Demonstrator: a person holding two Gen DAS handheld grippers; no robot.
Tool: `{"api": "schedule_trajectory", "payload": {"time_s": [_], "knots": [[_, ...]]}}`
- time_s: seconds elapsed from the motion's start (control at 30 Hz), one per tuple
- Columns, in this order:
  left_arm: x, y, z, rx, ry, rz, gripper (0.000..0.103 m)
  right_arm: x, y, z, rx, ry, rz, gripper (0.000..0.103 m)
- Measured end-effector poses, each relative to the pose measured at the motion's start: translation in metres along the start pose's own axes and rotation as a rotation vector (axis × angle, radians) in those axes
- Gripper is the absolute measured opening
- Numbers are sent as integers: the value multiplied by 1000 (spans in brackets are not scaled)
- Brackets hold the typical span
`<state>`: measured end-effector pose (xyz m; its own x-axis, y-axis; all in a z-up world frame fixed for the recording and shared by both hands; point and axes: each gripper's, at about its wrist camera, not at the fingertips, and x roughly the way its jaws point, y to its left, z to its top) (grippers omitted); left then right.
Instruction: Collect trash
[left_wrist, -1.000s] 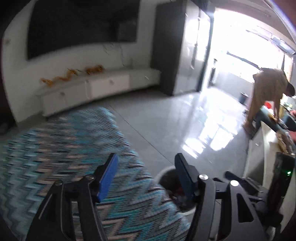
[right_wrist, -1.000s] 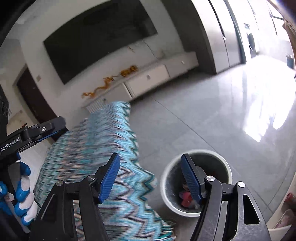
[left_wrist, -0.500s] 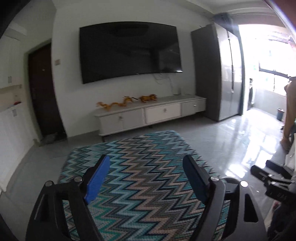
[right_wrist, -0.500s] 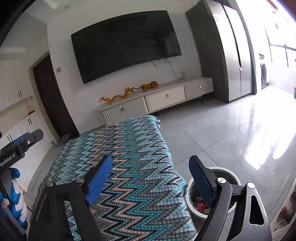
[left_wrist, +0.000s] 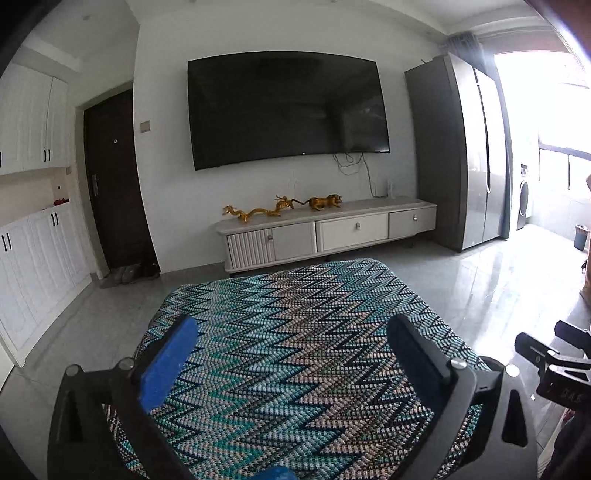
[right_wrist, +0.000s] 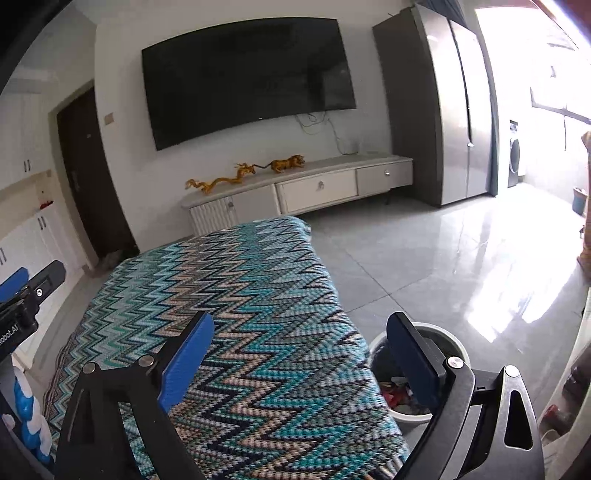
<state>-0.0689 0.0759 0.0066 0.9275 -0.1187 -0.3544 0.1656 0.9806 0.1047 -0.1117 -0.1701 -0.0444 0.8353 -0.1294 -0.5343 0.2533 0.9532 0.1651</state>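
Swung off the bin since the earlier frame, now squared on the zigzag-covered worktop (left_wrist: 295, 354); TV wall upper centre. Left gripper (left_wrist: 295, 354): fingers wide and opening, nothing between. Right gripper (right_wrist: 299, 358): fingers wide and opening, nothing between. Trash bin (right_wrist: 373, 350): lower right of right view, on the floor just beside the worktop's edge, scraps inside. Loose trash on the cover: none visible. Step judged: search for next piece. Best done by sweeping slowly, fingers kept apart, bin kept within reach.
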Motion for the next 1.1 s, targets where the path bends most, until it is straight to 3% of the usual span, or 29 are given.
{"api": "schedule_trajectory", "payload": {"time_s": [0.43,1.1], "knots": [[27,-38,-8,36,53,-38,103,8,-28,-5,21,-23,-103,97],[53,-73,-13,107,81,-55,103,34,-48,-14,34,22,-143,98]]}}
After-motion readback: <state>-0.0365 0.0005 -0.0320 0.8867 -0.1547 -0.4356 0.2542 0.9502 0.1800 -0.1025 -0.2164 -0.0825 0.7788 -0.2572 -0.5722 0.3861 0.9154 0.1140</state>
